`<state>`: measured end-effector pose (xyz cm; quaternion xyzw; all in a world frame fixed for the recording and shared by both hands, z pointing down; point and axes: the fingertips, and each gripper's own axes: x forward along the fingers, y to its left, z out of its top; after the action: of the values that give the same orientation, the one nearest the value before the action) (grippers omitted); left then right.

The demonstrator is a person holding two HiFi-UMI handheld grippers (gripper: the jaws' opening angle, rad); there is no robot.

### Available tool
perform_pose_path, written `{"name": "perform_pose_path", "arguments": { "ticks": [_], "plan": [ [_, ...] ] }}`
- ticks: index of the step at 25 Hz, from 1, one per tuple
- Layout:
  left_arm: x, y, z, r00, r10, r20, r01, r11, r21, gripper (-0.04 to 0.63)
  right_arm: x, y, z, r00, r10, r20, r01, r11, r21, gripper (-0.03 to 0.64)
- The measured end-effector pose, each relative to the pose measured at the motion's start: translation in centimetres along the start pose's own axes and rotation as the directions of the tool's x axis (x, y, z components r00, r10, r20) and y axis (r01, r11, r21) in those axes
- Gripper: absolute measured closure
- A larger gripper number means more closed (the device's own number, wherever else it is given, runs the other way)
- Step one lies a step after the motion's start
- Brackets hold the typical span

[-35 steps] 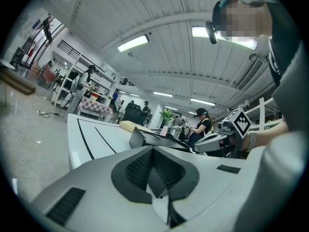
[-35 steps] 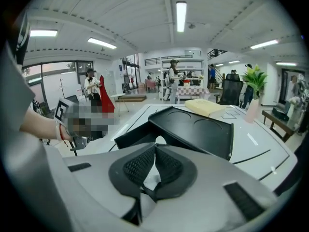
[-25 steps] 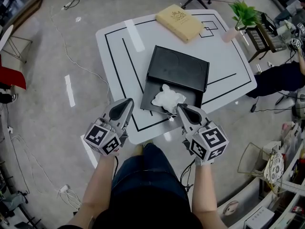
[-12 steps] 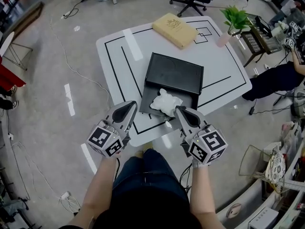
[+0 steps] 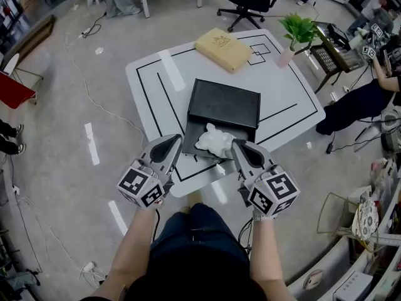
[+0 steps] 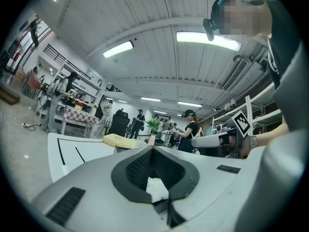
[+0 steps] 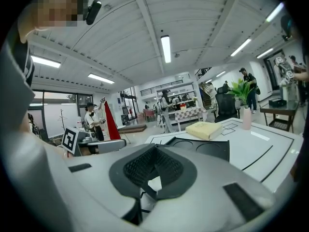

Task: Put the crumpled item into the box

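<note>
The crumpled white wad [image 5: 216, 140] lies in the open front half of the black box [image 5: 224, 102], so the job looks done (unless the lid wants closing), with my left gripper [image 5: 175, 138] and right gripper [image 5: 236, 145] both pinched shut on nothing nearby.

Left tongs [image 6: 153, 150] closed together — white table [image 6: 91, 150] and yellow slab [image 6: 120, 139] beyond.

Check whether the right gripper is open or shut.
Shut: the right gripper has its jaws together at the tips, nothing between them.
</note>
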<state>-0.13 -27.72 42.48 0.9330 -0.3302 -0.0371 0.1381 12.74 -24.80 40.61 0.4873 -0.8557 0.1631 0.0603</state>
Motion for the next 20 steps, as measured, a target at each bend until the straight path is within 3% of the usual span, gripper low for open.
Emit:
{"name": "perform_pose_path", "arguments": {
  "ticks": [20],
  "plan": [
    [1.0, -1.3, 3.7, 0.999, -0.038, 0.035, 0.036, 0.998, 0.051, 0.594, -1.7, -0.3, 3.3, 0.996, -0.045, 0.070, 0.049, 0.998, -0.050, 0.612]
  ]
}}
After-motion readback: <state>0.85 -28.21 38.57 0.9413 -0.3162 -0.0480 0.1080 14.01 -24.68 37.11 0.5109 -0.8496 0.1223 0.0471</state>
